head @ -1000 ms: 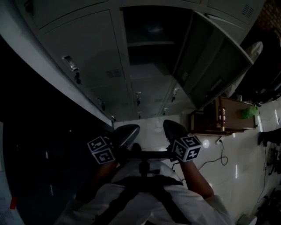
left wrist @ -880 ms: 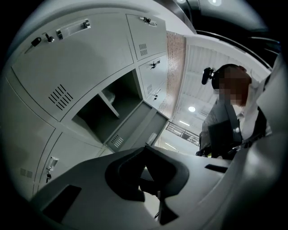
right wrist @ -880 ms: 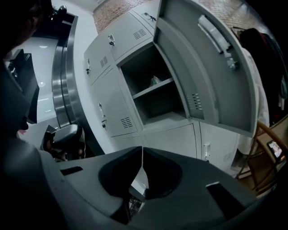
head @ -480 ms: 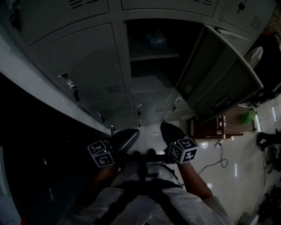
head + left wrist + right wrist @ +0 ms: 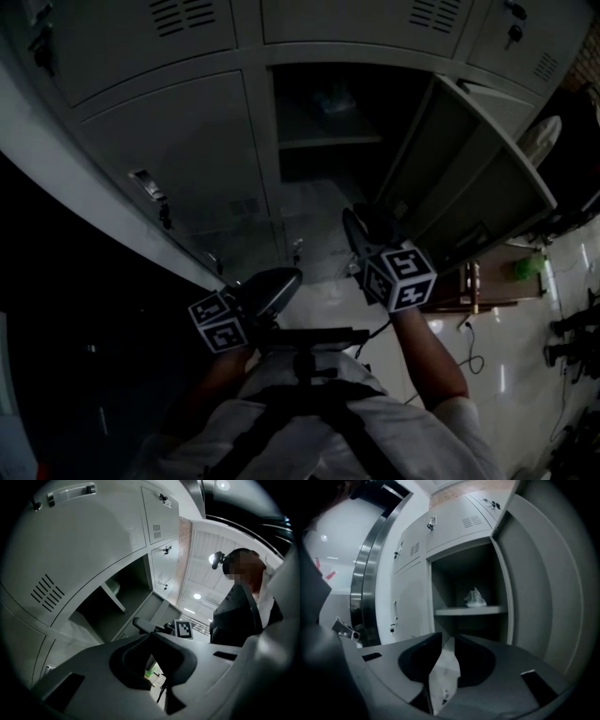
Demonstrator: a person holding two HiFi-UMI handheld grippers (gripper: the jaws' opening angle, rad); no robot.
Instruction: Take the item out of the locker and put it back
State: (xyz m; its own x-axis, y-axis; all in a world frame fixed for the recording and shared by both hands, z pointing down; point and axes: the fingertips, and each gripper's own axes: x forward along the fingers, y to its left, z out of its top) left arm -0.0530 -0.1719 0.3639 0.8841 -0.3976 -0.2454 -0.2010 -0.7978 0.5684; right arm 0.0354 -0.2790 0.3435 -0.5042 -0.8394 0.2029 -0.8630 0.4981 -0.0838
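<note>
right gripper (image 5: 449, 635): jaws a narrow gap apart, just been opening, nothing between | left gripper (image 5: 150, 634): jaws together, empty | crumpled plastic bag (image 5: 476, 598): on shelf (image 5: 454, 612) inside open locker (image 5: 457, 571)

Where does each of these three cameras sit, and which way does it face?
Head view: on the person's head, looking steeply down at the open locker; shows the white shirt, left gripper and right gripper.
Left gripper view: on the left gripper, looking along its closed jaws towards the locker; shows the person's torso and the right gripper.
Right gripper view: on the right gripper, facing the locker; shows only its jaws, just been opening, nothing between them.
Shared: head and right gripper views both show the locker's pale bag.
</note>
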